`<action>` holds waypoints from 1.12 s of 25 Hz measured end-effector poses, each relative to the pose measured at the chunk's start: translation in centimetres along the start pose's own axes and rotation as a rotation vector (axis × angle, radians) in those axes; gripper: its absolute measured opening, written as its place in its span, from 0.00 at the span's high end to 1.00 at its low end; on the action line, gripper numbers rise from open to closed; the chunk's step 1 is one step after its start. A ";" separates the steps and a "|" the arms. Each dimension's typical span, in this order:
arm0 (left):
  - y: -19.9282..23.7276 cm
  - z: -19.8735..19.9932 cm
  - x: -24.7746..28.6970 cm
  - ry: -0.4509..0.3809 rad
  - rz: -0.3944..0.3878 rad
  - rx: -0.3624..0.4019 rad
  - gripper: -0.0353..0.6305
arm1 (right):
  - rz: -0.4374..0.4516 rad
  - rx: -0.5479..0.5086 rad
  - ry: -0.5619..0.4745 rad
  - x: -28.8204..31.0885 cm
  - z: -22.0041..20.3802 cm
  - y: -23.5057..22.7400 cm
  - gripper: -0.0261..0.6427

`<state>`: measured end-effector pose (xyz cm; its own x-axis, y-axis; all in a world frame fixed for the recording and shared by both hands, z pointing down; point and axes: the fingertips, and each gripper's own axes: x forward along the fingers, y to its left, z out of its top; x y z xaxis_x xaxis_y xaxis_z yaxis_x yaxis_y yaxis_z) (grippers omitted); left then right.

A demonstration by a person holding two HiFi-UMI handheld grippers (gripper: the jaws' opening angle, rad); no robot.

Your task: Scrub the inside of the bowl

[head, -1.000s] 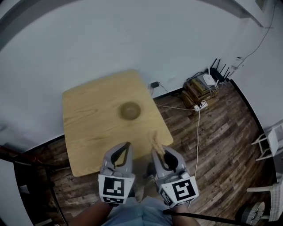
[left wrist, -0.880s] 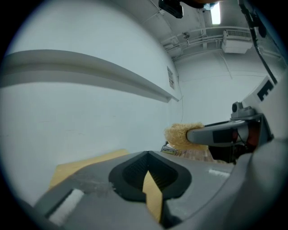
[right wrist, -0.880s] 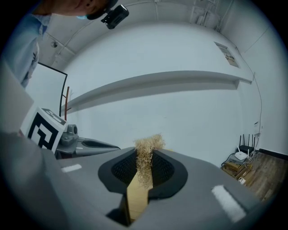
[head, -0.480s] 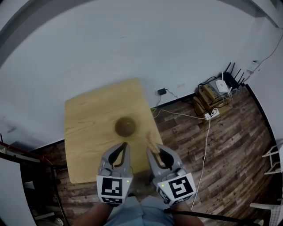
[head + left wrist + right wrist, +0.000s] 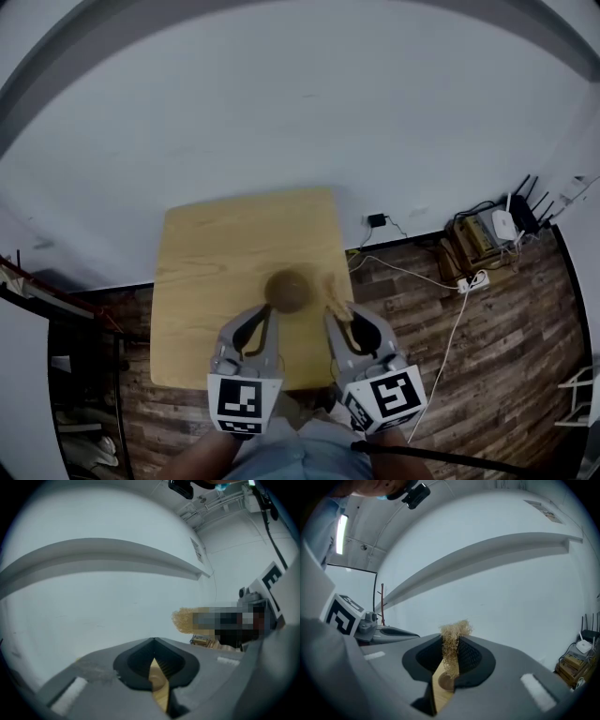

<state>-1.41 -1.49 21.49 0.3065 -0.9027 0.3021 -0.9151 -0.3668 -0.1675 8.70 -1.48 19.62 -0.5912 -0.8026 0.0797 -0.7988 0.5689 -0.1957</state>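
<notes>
The left gripper (image 5: 271,310), jaws pinched together on nothing, sits at 7 o'clock of the bowl (image 5: 289,291) on the table (image 5: 211,248). The right gripper (image 5: 337,312) clamps a fibre scrubber (image 5: 330,287) at the bowl's 3 o'clock, long axis 6-to-12, tuft toward 12.

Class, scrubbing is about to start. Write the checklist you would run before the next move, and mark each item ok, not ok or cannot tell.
1. Right tool shut on the scrubbing brush: ok.
2. Left tool gripping the bowl to steady it: not ok; its jaws are together with nothing between them.
3. Bowl upright on the table: ok.
4. Brush inside the bowl: not ok; in the head view it shows to the right of the bowl.
5. Dirt or water inside the bowl: cannot tell.
</notes>
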 end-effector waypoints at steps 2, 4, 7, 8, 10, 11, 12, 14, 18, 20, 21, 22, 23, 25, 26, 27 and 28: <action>1.3 -0.3 0.5 0.005 0.021 -0.014 0.91 | 0.009 0.006 0.006 1.3 -0.1 -0.2 0.87; 2.5 -0.8 1.1 0.015 0.033 -0.034 0.91 | 0.018 0.004 0.021 2.6 -0.2 -0.2 0.87; 4.2 -1.8 2.7 0.035 0.034 -0.064 0.91 | 0.024 0.000 0.054 4.7 -0.7 -0.2 0.87; 4.7 -2.0 3.3 0.042 0.030 -0.072 0.91 | 0.023 0.001 0.066 5.4 -1.0 -0.3 0.87; 5.5 -2.7 4.5 0.057 0.019 -0.086 0.91 | 0.020 0.006 0.091 6.6 -1.7 -0.6 0.87; 5.9 -3.2 5.1 0.066 0.011 -0.096 0.91 | 0.018 0.012 0.105 7.1 -2.2 -0.7 0.87; 6.1 -3.8 5.7 0.080 0.002 -0.112 0.91 | 0.017 0.022 0.122 7.7 -2.9 -0.8 0.87; 6.5 -5.6 6.6 0.120 -0.016 -0.153 0.91 | 0.023 0.050 0.169 8.5 -4.6 -0.5 0.87; 7.1 -9.3 7.9 0.200 -0.043 -0.244 0.91 | 0.033 0.091 0.253 9.9 -8.0 0.4 0.87; 7.1 -10.7 8.8 0.223 -0.057 -0.300 0.91 | 0.021 0.105 0.280 10.6 -9.5 -0.1 0.87; 7.0 -11.4 9.2 0.233 -0.071 -0.324 0.91 | 0.012 0.111 0.292 10.9 -10.1 -0.4 0.87; 6.8 -12.1 9.6 0.246 -0.088 -0.345 0.91 | 0.002 0.116 0.303 11.1 -10.7 -0.8 0.87; 6.6 -12.9 9.9 0.259 -0.105 -0.364 0.91 | -0.008 0.122 0.313 11.3 -11.4 -1.1 0.87; 6.5 -14.2 10.5 0.277 -0.128 -0.395 0.90 | -0.026 0.134 0.330 11.7 -12.6 -1.6 0.87; 6.4 -14.8 10.7 0.285 -0.133 -0.411 0.88 | -0.031 0.140 0.338 11.7 -13.2 -1.8 0.87; 6.5 -15.3 10.9 0.293 -0.135 -0.427 0.87 | -0.034 0.147 0.347 11.8 -13.8 -1.9 0.87; 6.5 -15.8 11.0 0.302 -0.135 -0.442 0.85 | -0.035 0.154 0.357 11.8 -14.3 -1.9 0.87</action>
<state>-8.07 -10.26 38.58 0.3993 -0.7257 0.5603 -0.9158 -0.2864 0.2817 1.67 -9.44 34.95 -0.5869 -0.6931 0.4185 -0.8093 0.4867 -0.3289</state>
